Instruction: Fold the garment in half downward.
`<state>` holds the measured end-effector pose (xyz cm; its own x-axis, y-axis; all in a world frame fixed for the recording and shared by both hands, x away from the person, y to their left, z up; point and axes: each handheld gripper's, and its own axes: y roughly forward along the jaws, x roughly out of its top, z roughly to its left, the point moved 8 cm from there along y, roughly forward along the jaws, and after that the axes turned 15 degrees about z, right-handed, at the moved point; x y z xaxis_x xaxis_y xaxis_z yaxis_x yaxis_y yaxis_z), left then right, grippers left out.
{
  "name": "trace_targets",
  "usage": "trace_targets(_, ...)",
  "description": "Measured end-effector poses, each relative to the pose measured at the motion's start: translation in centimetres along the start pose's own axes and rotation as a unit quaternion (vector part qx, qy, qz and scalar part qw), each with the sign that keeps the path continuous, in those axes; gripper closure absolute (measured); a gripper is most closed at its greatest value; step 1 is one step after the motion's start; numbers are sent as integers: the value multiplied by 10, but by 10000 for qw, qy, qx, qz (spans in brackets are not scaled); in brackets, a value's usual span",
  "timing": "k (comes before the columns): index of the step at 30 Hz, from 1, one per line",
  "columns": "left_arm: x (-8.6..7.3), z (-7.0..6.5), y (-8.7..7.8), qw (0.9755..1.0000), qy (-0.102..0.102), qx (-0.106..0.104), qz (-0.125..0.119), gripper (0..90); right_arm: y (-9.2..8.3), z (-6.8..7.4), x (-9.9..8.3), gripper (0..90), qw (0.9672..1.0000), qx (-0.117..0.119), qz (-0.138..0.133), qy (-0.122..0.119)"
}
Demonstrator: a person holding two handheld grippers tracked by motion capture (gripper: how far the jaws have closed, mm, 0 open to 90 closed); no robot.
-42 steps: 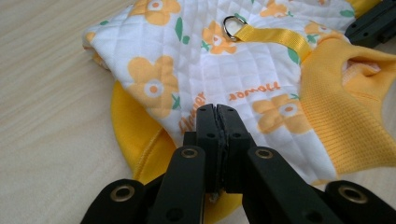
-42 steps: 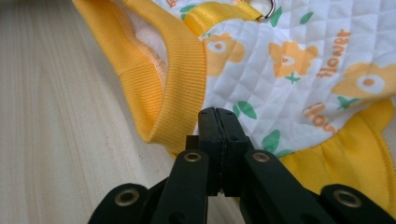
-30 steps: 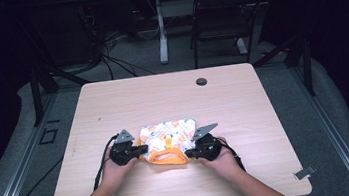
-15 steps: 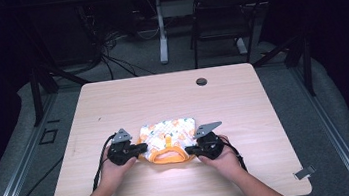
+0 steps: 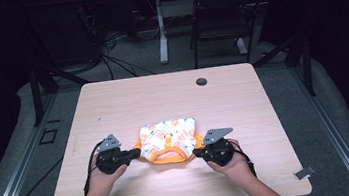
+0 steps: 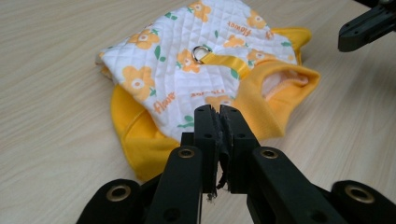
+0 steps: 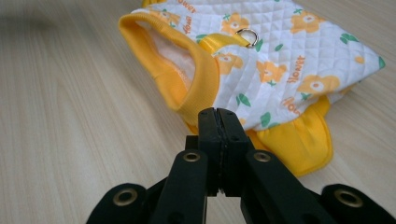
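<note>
Now pet vest (image 5: pixel 168 139) mid-table (image 5: pixel 244 104), both grippers beside edges.

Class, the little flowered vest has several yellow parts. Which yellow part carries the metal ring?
The narrow yellow strap across the quilted white panel of the vest. The ring sits at its end; the yellow collar and side trims are plain ribbed fabric.

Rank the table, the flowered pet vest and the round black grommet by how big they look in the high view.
1. The table, by far the largest.
2. The flowered pet vest, lying on it near the front edge.
3. The round black grommet, the smallest; it sits farther from the camera, but the gap is too wide for that to matter.
</note>
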<state>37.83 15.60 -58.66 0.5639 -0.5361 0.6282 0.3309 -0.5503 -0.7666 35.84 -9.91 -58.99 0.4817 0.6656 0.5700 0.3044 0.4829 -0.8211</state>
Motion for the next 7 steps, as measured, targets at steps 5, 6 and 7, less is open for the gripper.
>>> trace_targets(5,-11,0,-8,10000,-51,29,-76,830,-3,1,-10,882,9999,-118,-43,12)
trace_targets(6,-11,0,-8,10000,-51,29,-76,818,-3,1,-10,882,9999,-118,-43,12)
trace_targets(7,-13,0,-8,10000,-4,54,-54,818,-4,1,-11,877,9999,-98,-48,12)
